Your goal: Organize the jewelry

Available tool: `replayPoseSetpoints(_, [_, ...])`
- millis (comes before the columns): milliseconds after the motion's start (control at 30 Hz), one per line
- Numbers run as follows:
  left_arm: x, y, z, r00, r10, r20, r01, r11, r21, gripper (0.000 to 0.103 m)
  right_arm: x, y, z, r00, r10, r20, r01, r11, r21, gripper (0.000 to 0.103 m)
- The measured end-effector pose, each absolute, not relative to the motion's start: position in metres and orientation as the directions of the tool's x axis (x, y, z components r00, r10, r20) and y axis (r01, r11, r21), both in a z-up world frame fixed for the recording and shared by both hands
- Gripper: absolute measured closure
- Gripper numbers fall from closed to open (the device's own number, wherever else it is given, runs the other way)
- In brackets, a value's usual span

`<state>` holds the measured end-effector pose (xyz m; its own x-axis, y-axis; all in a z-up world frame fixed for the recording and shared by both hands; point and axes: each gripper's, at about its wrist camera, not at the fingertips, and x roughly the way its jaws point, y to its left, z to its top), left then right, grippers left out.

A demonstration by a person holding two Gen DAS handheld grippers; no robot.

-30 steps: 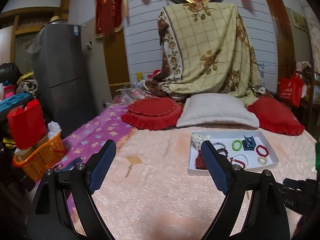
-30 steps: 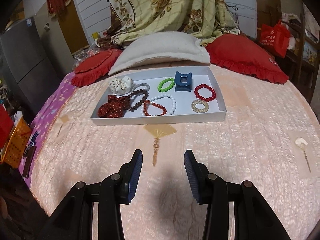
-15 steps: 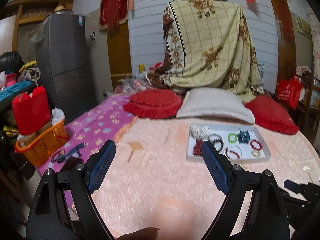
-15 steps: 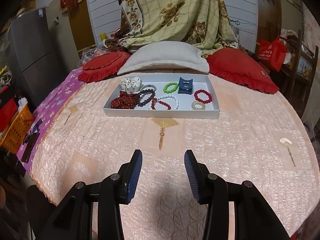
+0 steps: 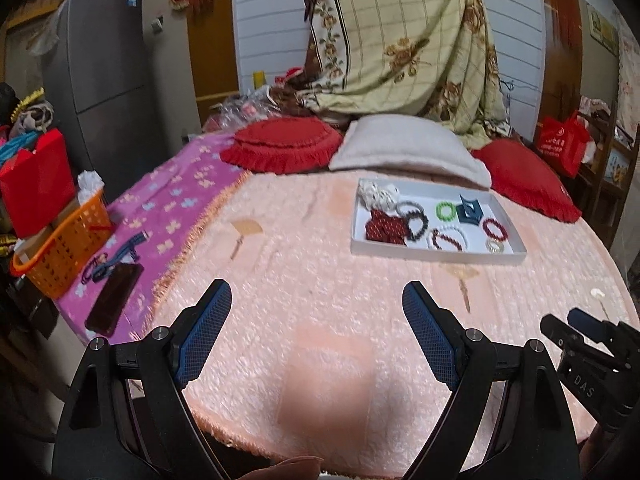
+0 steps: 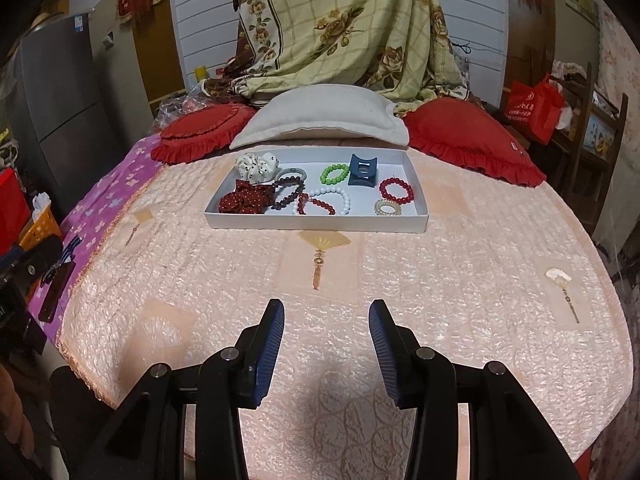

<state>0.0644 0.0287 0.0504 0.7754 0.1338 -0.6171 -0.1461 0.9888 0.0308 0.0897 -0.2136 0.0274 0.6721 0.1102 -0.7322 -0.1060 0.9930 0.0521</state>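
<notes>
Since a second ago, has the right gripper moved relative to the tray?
Yes. The right gripper has pulled back from the white tray: in the right wrist view the tray now sits farther up and smaller, with more pink bedspread between it and the open fingers.

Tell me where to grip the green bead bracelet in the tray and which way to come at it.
Pinch the near arc of the green bead bracelet from above, one finger inside the ring. It lies flat on the tray floor, and the blue stand crowds its right side.
</notes>
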Motion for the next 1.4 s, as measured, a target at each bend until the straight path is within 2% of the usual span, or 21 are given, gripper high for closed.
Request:
replayPoseSetpoints(467, [0.072, 0.026, 0.032, 0.719, 0.064, -0.692, -0.099, 0.995, -0.011, 0.016, 0.095, -0.214, 0.016, 0.652, 0.081, -0.754, -0.077, 0.996, 0.040, 0.060])
replayPoseSetpoints(1400, [0.098, 0.018, -0.003, 0.626, 0.027, -0.780, -0.056, 0.998, -0.009, 0.016, 0.114, -0.215, -0.013, 0.593, 0.058, -0.803, -0.053, 0.998, 0.033, 0.060])
